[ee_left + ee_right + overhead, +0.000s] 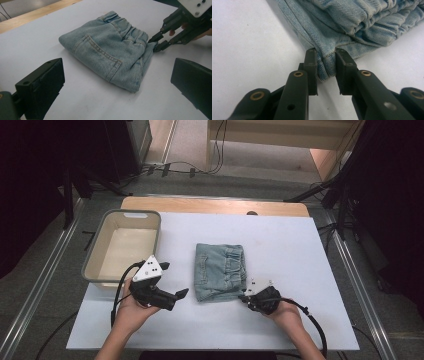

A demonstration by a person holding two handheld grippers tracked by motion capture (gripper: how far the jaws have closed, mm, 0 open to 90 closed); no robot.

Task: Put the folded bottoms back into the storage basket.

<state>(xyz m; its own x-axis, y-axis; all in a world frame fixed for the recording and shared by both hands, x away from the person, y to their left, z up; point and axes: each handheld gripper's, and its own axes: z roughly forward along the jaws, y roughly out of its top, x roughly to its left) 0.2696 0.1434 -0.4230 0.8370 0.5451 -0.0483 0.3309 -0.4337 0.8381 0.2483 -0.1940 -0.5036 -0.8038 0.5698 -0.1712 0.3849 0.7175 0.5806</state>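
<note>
A folded pair of light blue jeans (220, 271) lies in the middle of the white table (280, 245). My right gripper (246, 296) sits at the jeans' near right corner, shut on a bunched fold of the denim (326, 65); its pads (311, 65) pinch the cloth from both sides. In the left gripper view the jeans (110, 53) lie ahead, with the right gripper (153, 44) biting their edge. My left gripper (176, 281) stands open to the left of the jeans, nothing between its fingers (47, 85).
A grey plastic bin (125, 245) stands at the table's left side, just behind my left hand. A wooden strip (215, 205) runs along the far edge. Cables trail from both grippers toward the near edge.
</note>
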